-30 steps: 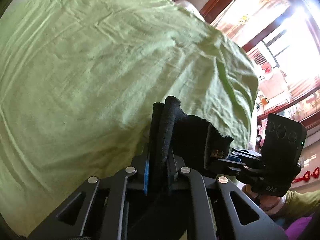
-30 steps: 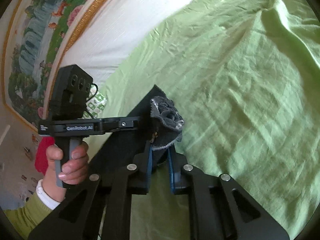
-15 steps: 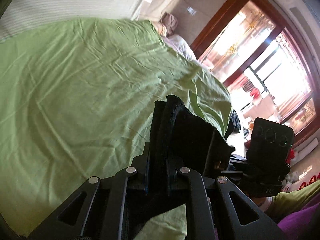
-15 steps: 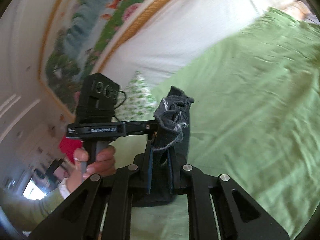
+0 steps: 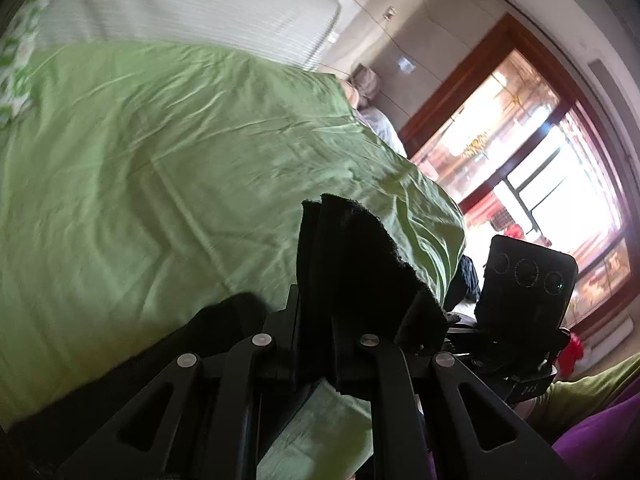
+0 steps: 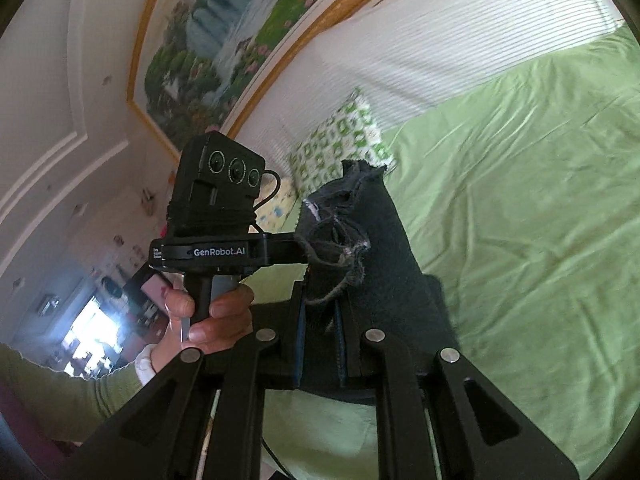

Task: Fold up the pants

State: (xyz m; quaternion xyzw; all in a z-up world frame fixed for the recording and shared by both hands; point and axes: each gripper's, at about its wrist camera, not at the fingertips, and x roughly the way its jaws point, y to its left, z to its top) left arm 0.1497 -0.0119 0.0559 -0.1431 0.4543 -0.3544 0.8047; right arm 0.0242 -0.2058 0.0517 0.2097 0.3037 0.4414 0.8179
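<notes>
Black pants (image 5: 352, 264) are held up above a green bedsheet (image 5: 160, 168). My left gripper (image 5: 316, 320) is shut on a bunched edge of the pants, which sticks up between its fingers. My right gripper (image 6: 320, 320) is shut on another edge of the pants (image 6: 376, 240), with a frayed hem above the fingers. The right gripper's body (image 5: 524, 292) shows close at the right of the left wrist view. The left gripper (image 6: 224, 216) and the hand holding it show at the left of the right wrist view. The two gripped edges are close together.
A white striped headboard (image 6: 440, 48) stands behind the bed. A green-patterned pillow (image 6: 340, 140) lies at the head. A framed landscape painting (image 6: 248, 28) hangs above. A bright window with a dark wooden frame (image 5: 540, 168) is past the bed's far side.
Both grippers have lifted and tilted upward with the pants. The views now take in the headboard, painting and window instead of mostly the sheet. Both stay shut.
</notes>
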